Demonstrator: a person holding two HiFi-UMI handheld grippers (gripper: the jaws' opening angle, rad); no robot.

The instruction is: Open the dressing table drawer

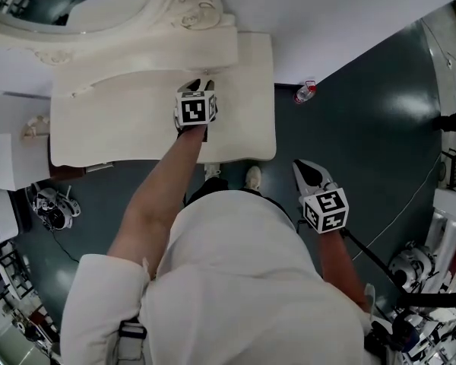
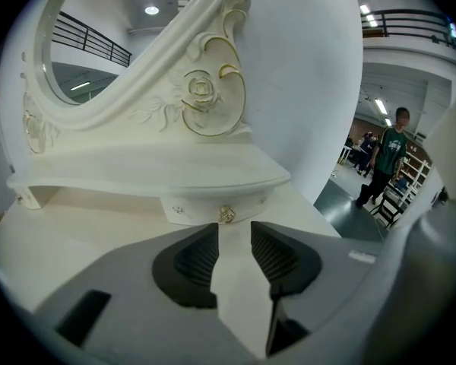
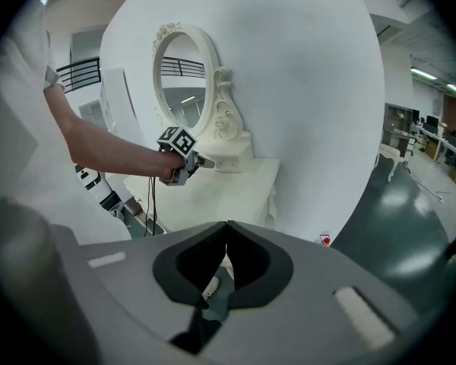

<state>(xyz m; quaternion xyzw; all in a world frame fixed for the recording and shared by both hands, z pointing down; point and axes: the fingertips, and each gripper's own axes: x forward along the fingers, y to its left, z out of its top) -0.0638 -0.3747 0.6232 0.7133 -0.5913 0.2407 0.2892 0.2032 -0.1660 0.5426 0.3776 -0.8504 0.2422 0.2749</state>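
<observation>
While your left gripper hovers with jaws apart and empty just short of the small drawer under the mirror shelf of the dressing table, centre its gold knob between them, clamp, pull straight back; right gripper hangs aside, jaws together, empty.

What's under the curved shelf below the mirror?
A small drawer with a gold knob, closed, resting on the tabletop. Its contents are hidden. The left gripper points at the knob, jaws apart, nothing between them.
</observation>
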